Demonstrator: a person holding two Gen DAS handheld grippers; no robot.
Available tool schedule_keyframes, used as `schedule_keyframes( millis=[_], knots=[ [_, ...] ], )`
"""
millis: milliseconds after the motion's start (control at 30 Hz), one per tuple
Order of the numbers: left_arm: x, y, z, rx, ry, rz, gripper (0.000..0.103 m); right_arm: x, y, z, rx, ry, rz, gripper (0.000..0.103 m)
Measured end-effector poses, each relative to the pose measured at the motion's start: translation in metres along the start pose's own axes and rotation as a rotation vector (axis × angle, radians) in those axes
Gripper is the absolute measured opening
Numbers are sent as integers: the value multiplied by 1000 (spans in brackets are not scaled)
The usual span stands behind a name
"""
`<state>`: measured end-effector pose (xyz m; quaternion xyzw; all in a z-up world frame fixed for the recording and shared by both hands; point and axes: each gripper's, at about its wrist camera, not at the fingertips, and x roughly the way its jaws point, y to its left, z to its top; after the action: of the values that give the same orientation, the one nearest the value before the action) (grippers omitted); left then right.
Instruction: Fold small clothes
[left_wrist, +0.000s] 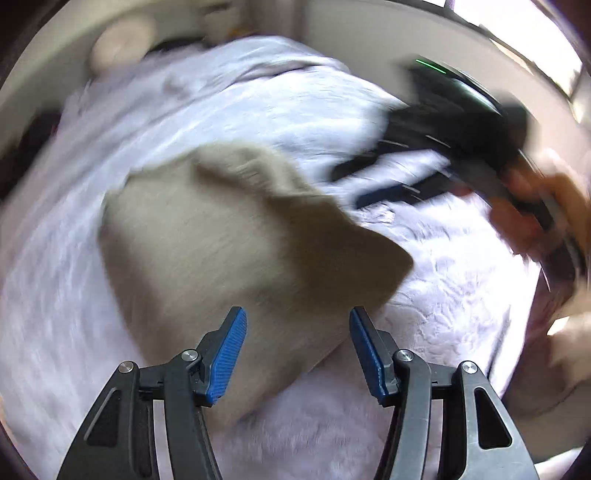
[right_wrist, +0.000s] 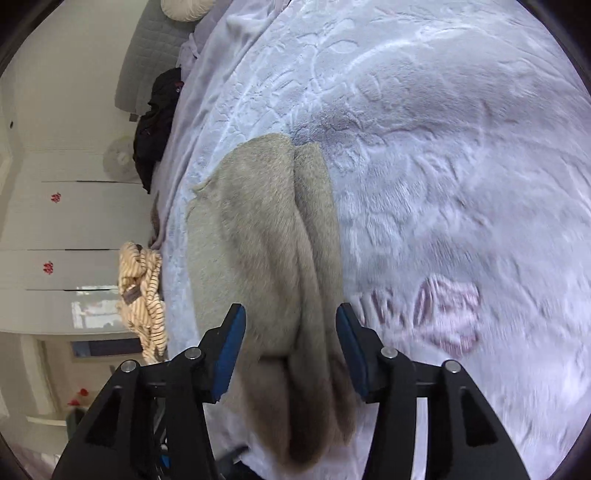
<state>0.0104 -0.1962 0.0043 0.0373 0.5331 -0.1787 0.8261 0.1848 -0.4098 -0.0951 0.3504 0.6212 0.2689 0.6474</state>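
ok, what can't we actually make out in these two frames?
- Left wrist view: motion blur smears the right tongs; their state is unclear here.
- Near end of the beige garment is cut off behind the right tongs in the right wrist view.
- Dark pile at the blanket edge: too small to identify.
- Left tongs: contact with garment unclear.

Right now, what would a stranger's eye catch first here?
A beige fuzzy garment lies partly folded on a pale lavender embossed blanket, in the middle of both views. Blue-padded tongs stand open over it: the left tongs and right tongs. A striped cloth hangs at the bed's edge.
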Motion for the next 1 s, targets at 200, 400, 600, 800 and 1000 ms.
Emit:
schedule_keyframes(
  millis=[200, 400, 600, 800, 1000],
  knots=[
    [6, 96, -22, -468, 69, -104, 59, -27, -6, -48, 54, -22, 75, 61],
    [52, 122, -35, -585, 199, -305, 59, -3, -16, -66, 73, 47, 36, 60],
    [48, 119, -40, -469, 204, -260, 25, 3, 6, -67, 15, 40, -1, 15],
    [56, 121, -55, -377, 221, -200, 26, 14, -16, -86, 57, 53, -46, 14],
    [52, 102, -51, -347, 218, -105, 54, 14, -36, -90, 92, 41, -124, 44]
  ],
)
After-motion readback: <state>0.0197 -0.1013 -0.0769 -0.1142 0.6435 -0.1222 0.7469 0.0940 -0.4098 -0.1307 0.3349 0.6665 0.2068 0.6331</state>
